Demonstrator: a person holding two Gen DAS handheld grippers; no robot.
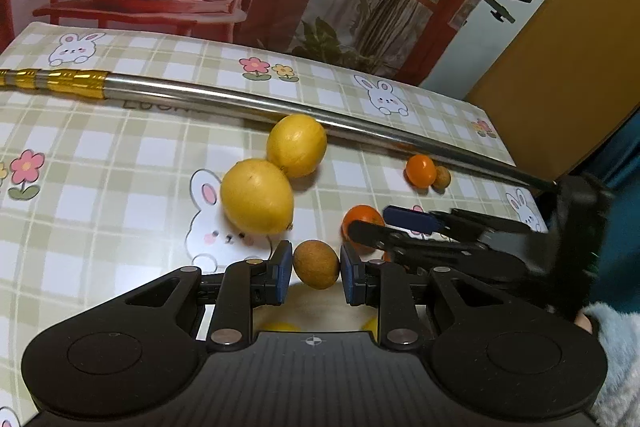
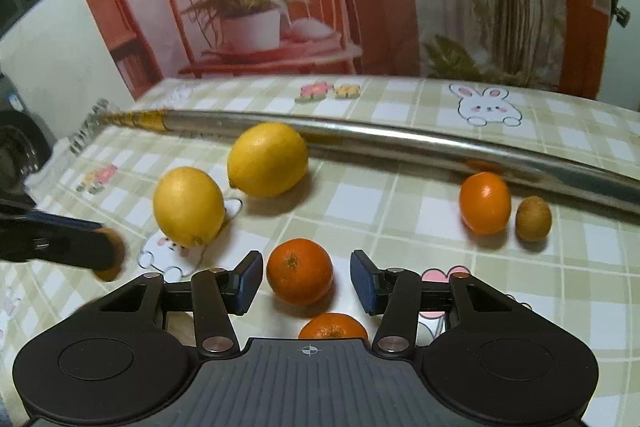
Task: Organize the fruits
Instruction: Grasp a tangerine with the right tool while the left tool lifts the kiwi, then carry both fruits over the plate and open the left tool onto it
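My left gripper (image 1: 316,273) is shut on a small brown fruit (image 1: 316,264), its blue pads pressed against both sides just above the tablecloth. Two lemons (image 1: 256,197) (image 1: 297,145) lie touching just beyond it. My right gripper (image 2: 308,281) stands open with an orange (image 2: 299,271) between its pads, apart from both. A second orange (image 2: 333,325) lies closer in, partly hidden by the gripper body. Far right, a small orange (image 2: 485,203) and another brown fruit (image 2: 533,219) lie side by side. In the right wrist view the left gripper (image 2: 100,251) shows at the left edge.
A long metal rod (image 1: 280,107) with a gold-banded end lies across the back of the table (image 1: 100,147), just behind the fruit. A printed backdrop stands past the far edge. The table's right edge drops off near a fluffy sleeve (image 1: 612,327).
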